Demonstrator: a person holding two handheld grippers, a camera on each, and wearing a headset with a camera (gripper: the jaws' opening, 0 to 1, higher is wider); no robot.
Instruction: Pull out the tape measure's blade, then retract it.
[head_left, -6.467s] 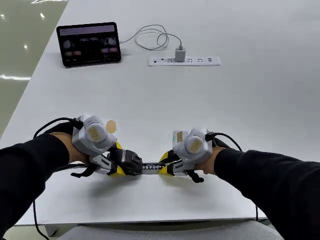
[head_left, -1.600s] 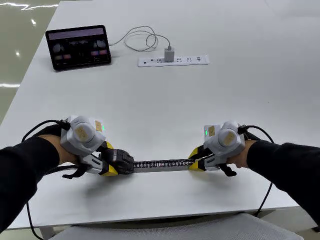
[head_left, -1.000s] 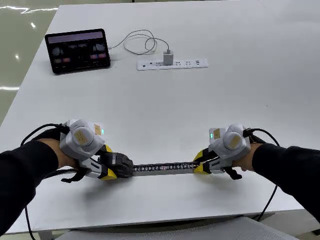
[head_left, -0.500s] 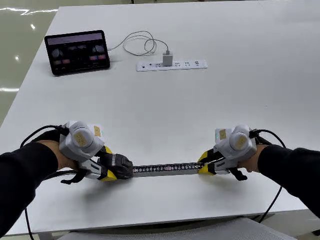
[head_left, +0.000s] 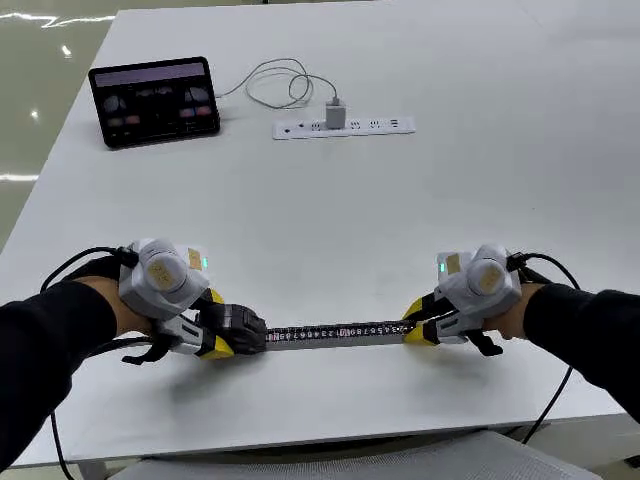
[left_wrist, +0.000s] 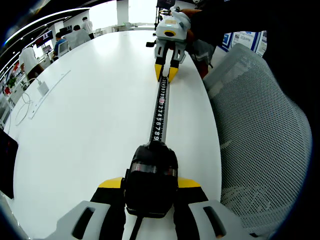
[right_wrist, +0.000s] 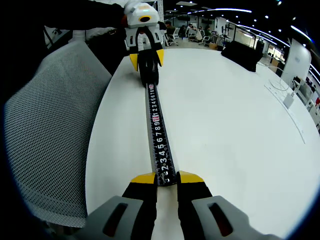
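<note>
The black tape measure case lies near the table's front edge, clamped between the yellow-tipped jaws of my left gripper. Its numbered blade stretches flat along the table to the right. My right gripper is shut on the blade's end. In the left gripper view the right gripper shows at the blade's far end. In the right gripper view the left gripper holds the case at the far end.
A dark tablet stands at the back left of the white table. A white power strip with a charger and looped cable lies behind the middle. A mesh chair sits just off the front edge.
My right gripper has slid rightward with the blade's end, drawing more blade out of the case. The left gripper and case have stayed put.
</note>
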